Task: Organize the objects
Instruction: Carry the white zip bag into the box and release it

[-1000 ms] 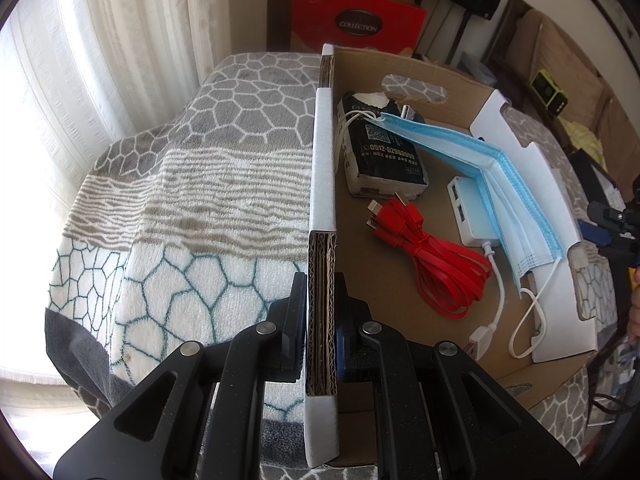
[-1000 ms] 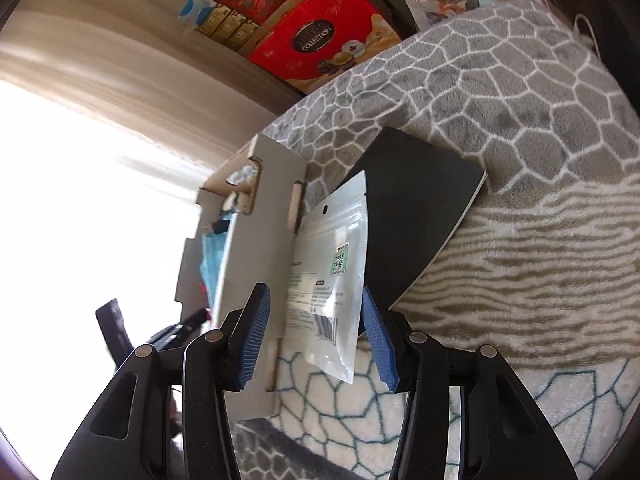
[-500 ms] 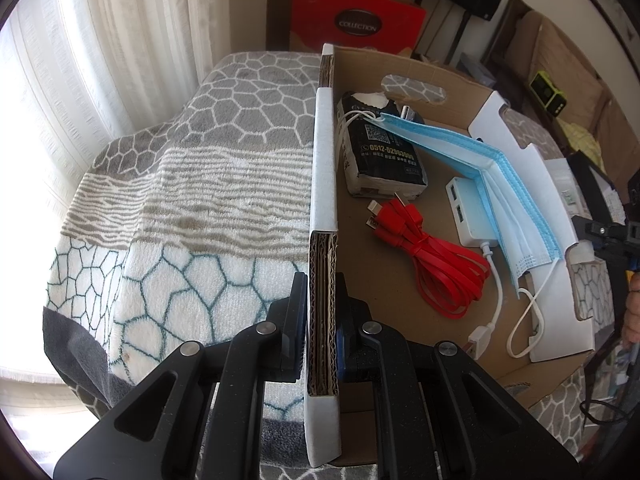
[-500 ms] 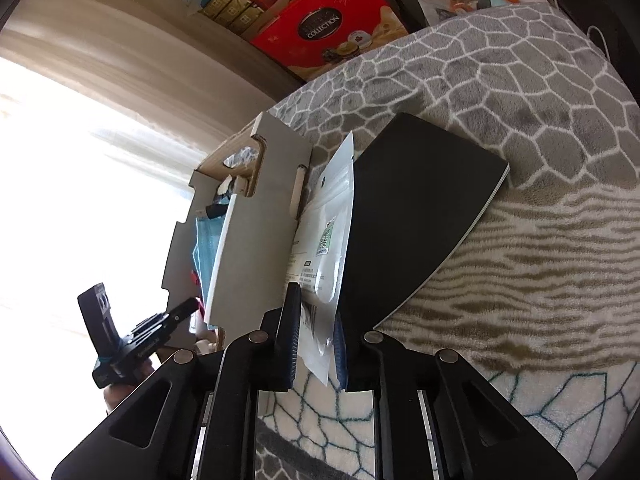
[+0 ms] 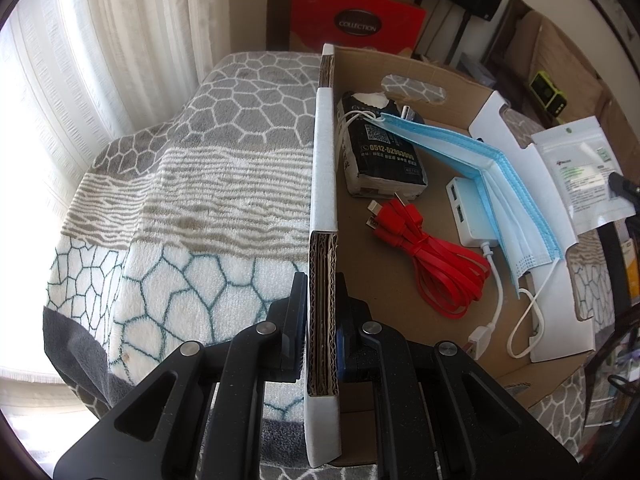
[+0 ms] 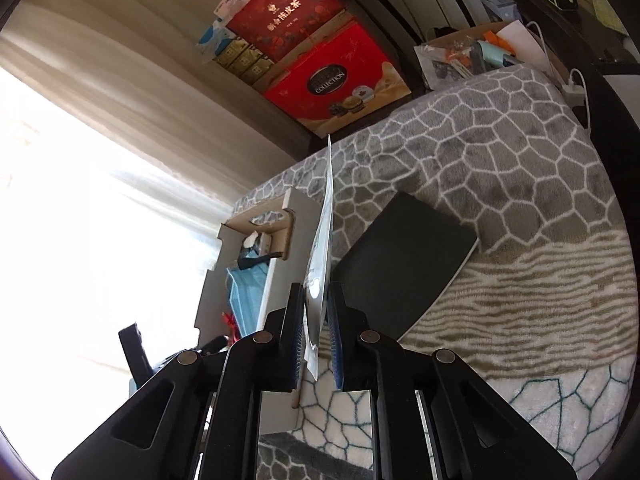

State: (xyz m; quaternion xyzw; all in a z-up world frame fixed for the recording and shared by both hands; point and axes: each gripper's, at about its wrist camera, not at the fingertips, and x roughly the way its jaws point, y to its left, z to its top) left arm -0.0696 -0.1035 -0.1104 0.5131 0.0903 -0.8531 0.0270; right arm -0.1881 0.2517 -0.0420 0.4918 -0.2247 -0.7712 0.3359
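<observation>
My left gripper (image 5: 320, 280) is shut on the near left wall of the open cardboard box (image 5: 324, 160). In the box lie a black packet (image 5: 384, 156), a coiled red cable (image 5: 436, 264), a white USB hub (image 5: 468, 208) and a blue face mask (image 5: 500, 188). My right gripper (image 6: 316, 304) is shut on the lower end of a white pouch (image 6: 326, 216), which stands edge-on, clear of the blanket. From the left wrist the pouch (image 5: 580, 176) hangs just beyond the box's right wall. A black notebook (image 6: 404, 268) lies flat on the blanket, right of the pouch.
The box sits on a surface covered by a grey and white patterned blanket (image 5: 180, 200). Curtains (image 5: 100, 40) hang at the left. Red gift boxes (image 6: 340, 80) are stacked behind. A carton of small items (image 6: 472, 52) and a white charger (image 6: 574, 90) stand at the far right.
My right gripper closed on the white pouch and lifted it off the blanket, turning it edge-on. In the left wrist view the pouch rose beside the box. The left gripper stayed put.
</observation>
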